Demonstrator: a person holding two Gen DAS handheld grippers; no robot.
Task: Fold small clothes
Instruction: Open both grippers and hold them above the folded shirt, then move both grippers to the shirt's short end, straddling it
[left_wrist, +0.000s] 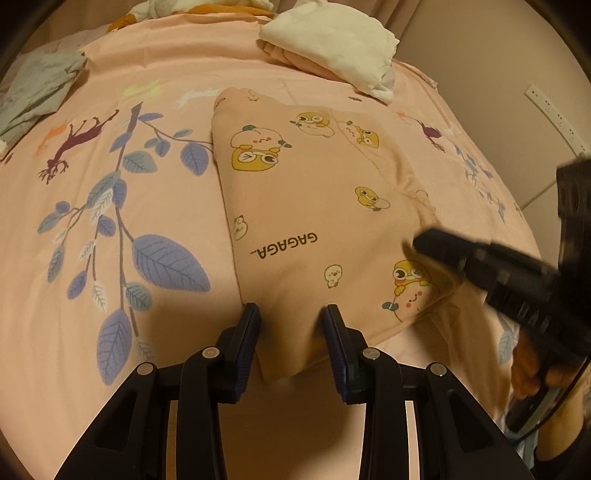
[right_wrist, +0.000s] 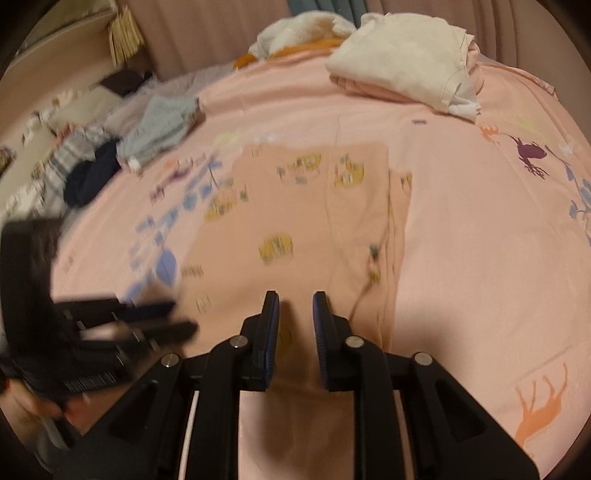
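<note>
Garment: I see the peach printed garment (left_wrist: 314, 192) lying flat on the bed (left_wrist: 147, 332), partly folded, with cartoon ducks and the word GAGAGA on it. Its near edge reaches both my claws.
Left claw: my left claw (left_wrist: 291, 314) has its two fingers standing apart with the near hem of the garment bunched up between them. I cannot tell whether the pads actually press on the cloth.
Right claw: my right claw (right_wrist: 295, 299) sits over the garment's near right part, fingers a narrow gap apart, cloth lying under and between them. The view is motion-blurred, so I cannot tell if it pinches anything.
Crossing: in the left wrist view the right claw comes in from the right edge, its tip over the garment's right side near a duck print, with a hand (left_wrist: 532, 373) gripping its handle.
Far stack: a white folded cloth (left_wrist: 332, 48) on top of a pink one sits at the far right of the bed, well apart from the garment.
Left clutter: a grey-green garment (left_wrist: 37, 92) lies at the far left; the right wrist view shows a dark blue item (right_wrist: 92, 173) and striped cloth (right_wrist: 62, 158) beyond it.
Bedspread: pink, printed with blue leaves (left_wrist: 166, 262) and deer.
Wall: a white power strip (left_wrist: 554, 114) runs along the right.
</note>
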